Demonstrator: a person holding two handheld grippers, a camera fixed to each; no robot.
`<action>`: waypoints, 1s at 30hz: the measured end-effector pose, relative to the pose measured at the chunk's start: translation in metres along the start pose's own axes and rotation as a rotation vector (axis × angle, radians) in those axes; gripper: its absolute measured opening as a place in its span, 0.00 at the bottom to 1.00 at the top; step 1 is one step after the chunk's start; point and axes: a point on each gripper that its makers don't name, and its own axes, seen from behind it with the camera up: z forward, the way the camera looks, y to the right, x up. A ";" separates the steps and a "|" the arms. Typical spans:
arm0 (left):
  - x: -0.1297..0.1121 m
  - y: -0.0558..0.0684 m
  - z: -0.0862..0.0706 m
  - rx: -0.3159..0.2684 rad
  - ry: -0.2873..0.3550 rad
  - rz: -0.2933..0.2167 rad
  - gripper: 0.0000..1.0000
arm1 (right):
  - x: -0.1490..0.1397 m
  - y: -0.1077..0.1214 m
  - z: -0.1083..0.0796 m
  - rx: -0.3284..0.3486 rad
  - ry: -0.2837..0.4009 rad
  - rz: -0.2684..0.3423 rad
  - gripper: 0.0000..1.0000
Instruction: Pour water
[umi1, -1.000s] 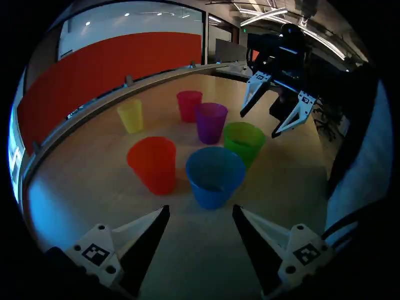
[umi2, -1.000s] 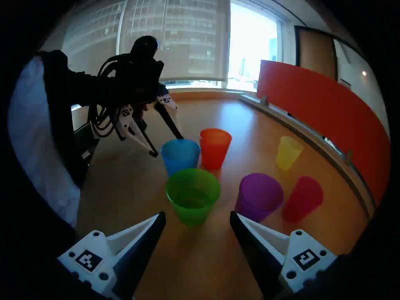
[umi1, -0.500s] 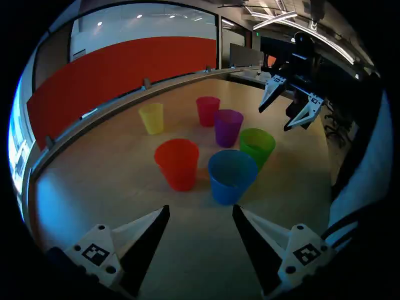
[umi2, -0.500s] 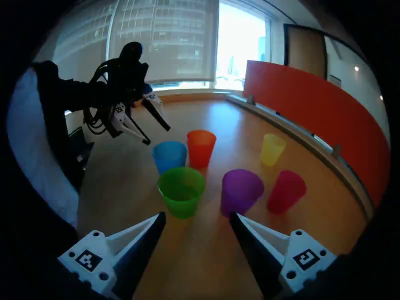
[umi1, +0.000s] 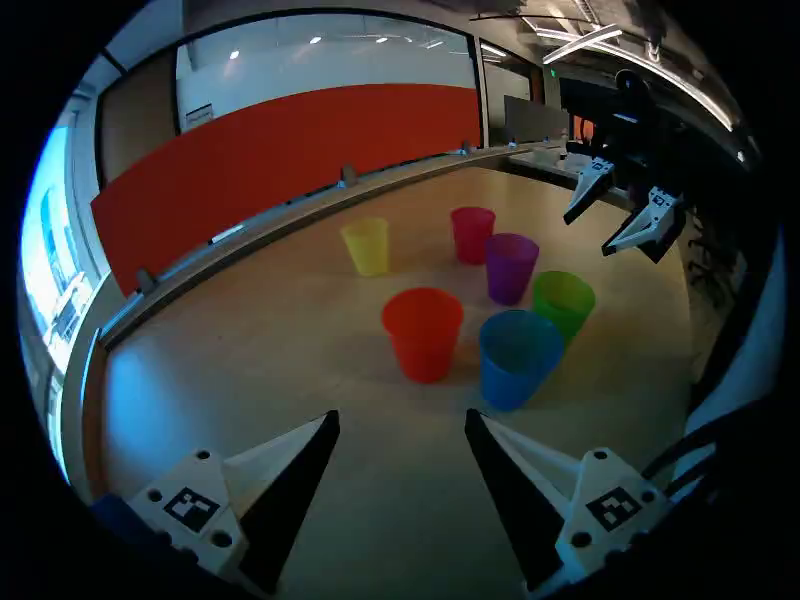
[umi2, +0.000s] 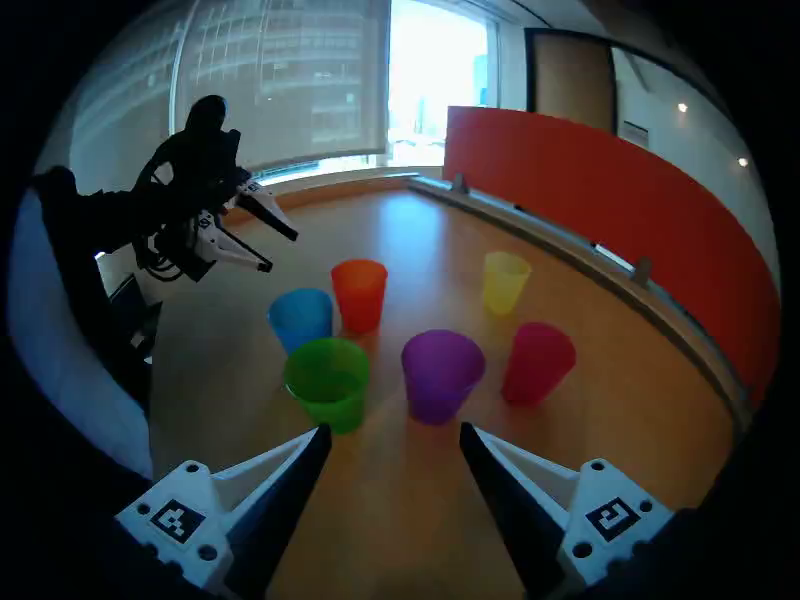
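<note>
6 cups (umi2: 503, 280) stand upright, clustered on the surface (umi1: 250, 330).
Blue cup (umi1: 518, 355) and orange cup (umi1: 422, 330) sit just ahead of the left tool (umi1: 400, 415), jaws apart; green cup (umi2: 328, 380) and purple cup (umi2: 442, 372) just ahead of the right tool (umi2: 393, 428), jaws also apart.

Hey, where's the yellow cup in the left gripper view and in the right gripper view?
Left gripper view: yellow cup above centre, leftmost of the cups, in front of the red panel.
Right gripper view: yellow cup right of centre, at the cluster's upper right, in front of the red panel.
Shared landmark: the red panel behind it.
</note>
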 end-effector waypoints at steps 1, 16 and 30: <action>0.001 -0.004 -0.001 0.011 0.002 -0.005 0.93 | 0.001 0.002 0.000 -0.007 0.002 0.009 1.00; 0.019 -0.052 -0.013 0.163 0.097 -0.091 0.93 | 0.019 0.040 -0.014 -0.184 0.043 0.095 1.00; 0.047 -0.109 -0.042 0.379 0.308 -0.216 0.93 | 0.049 0.100 -0.049 -0.509 0.207 0.200 1.00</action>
